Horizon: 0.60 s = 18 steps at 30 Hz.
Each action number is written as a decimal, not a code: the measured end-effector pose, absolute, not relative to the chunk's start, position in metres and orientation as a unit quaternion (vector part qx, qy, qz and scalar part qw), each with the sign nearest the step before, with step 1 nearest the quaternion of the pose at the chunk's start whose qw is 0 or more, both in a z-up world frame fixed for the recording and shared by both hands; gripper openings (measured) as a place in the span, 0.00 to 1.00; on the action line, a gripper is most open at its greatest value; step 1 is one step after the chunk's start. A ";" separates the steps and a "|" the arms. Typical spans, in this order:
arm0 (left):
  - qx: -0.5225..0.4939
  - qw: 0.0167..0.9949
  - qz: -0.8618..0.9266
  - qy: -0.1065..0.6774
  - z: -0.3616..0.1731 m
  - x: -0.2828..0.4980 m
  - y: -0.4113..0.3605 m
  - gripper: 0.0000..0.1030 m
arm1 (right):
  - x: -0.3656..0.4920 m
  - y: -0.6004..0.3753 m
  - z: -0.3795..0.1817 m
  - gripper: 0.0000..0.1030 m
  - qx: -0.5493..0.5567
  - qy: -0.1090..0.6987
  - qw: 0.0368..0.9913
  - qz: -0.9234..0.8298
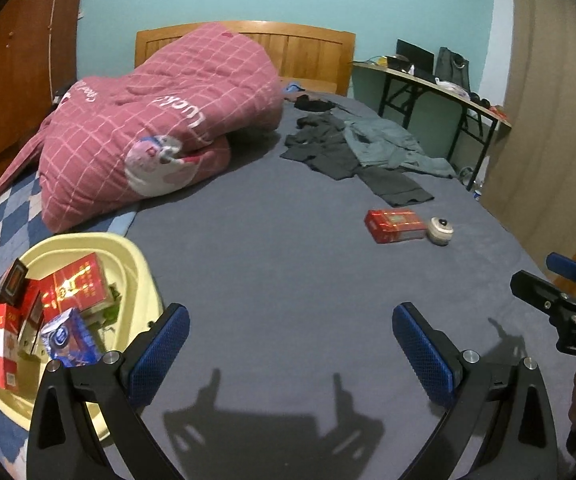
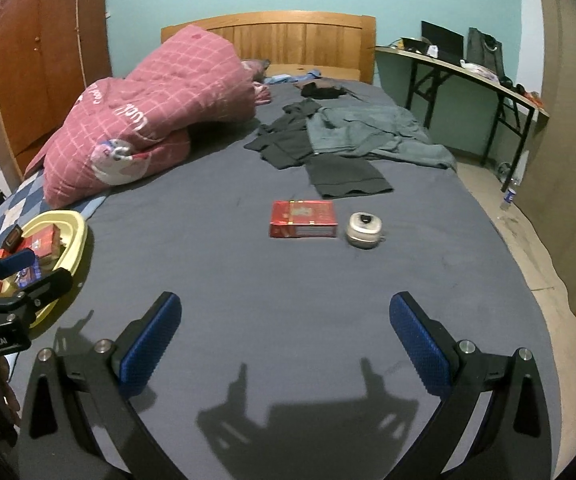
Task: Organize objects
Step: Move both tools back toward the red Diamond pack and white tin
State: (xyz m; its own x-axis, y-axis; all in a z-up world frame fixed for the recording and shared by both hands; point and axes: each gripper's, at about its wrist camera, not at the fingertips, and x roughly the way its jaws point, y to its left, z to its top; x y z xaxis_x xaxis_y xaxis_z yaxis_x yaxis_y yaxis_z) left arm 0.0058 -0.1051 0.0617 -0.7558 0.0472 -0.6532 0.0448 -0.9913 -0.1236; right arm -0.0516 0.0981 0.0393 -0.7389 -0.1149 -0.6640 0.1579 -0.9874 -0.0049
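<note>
A red box lies flat on the grey bedsheet, with a small round cream container just to its right; both also show in the left wrist view, the box and the container. A pale yellow basin at the left holds several red boxes and a blue packet; it also shows in the right wrist view. My left gripper is open and empty, just right of the basin. My right gripper is open and empty, well short of the red box.
A folded pink checked quilt lies at the head of the bed. Dark and grey clothes are spread beyond the red box. A desk stands to the right, a brown wardrobe to the left.
</note>
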 end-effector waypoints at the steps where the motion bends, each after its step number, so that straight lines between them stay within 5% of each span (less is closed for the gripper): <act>1: -0.349 0.001 0.935 -0.065 0.062 0.005 -0.101 1.00 | -0.052 0.101 0.040 1.00 0.355 0.027 0.073 -0.932; 18: -0.348 0.002 0.936 -0.050 0.064 0.008 -0.091 1.00 | -0.049 0.111 0.043 1.00 0.352 0.022 0.071 -0.933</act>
